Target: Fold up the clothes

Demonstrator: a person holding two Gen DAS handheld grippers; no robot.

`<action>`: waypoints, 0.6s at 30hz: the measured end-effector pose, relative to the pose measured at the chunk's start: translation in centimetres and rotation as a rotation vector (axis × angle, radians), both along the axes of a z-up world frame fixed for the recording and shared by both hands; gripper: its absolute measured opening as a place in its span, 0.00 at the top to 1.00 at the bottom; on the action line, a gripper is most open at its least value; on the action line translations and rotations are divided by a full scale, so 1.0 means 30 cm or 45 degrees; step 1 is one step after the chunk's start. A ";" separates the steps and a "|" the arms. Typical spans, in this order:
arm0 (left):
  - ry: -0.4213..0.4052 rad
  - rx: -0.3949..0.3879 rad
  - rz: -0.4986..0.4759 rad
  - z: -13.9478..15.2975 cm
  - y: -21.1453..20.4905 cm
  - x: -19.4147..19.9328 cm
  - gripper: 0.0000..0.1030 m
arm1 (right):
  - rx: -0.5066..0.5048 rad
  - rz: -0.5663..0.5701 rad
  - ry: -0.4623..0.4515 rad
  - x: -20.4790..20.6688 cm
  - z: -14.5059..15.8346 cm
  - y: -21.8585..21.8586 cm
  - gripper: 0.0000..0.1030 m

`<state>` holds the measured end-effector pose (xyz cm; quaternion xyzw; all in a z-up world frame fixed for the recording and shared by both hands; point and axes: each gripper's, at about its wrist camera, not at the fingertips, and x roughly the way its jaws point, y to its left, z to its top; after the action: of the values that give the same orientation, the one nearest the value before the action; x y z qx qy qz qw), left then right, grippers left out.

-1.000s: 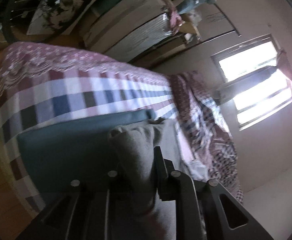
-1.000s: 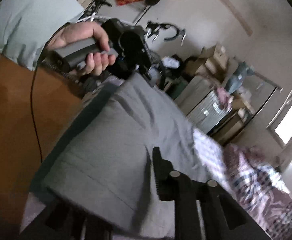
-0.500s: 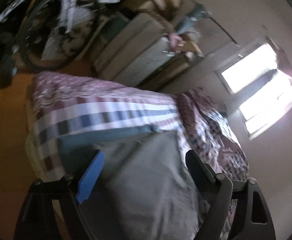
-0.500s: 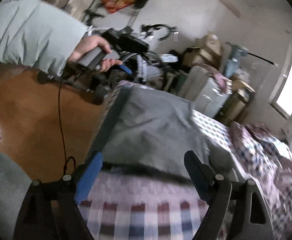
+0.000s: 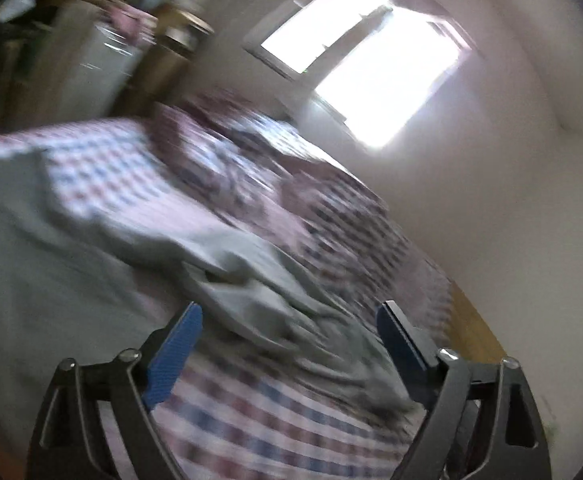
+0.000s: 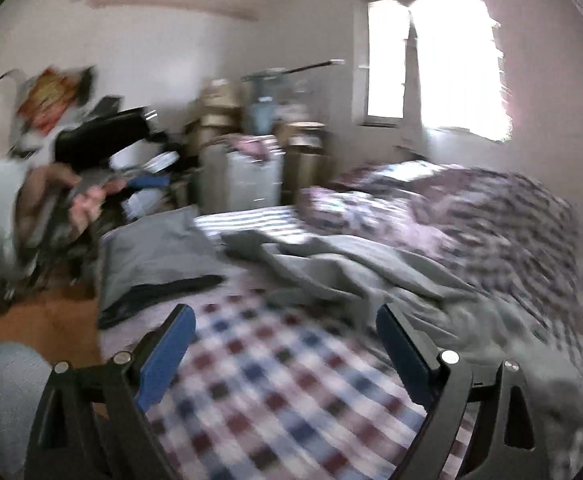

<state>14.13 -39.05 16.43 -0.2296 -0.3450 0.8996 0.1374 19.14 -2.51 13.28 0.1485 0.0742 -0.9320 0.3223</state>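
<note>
Both pairs of tongs are spread wide and still opening, and nothing is between them. The left tongs [image 5: 289, 332] and the right tongs [image 6: 285, 338] each have two blue pads, so there are four pads in all. They hang just above the checked bed cover [image 6: 275, 392], most likely free to reach for more clothes. Past them, at about one o'clock, lies a crumpled grey cloth garment [image 6: 371, 268], loose and not folded yet. At about eleven o'clock a flat, folded grey cloth piece [image 6: 151, 256] sits near the bed's edge, probably put aside as done. Far off, one bright window [image 6: 435, 64] shines.
</note>
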 end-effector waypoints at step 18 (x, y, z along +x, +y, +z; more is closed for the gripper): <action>-0.151 -0.242 -0.404 -0.227 1.074 -0.238 0.00 | -0.350 -0.843 -0.488 -0.227 -0.150 0.734 0.00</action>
<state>6.98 -6.84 9.62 -0.3458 -0.2254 0.8802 0.2344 12.34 19.52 8.78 0.2908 -0.1645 -0.9421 0.0295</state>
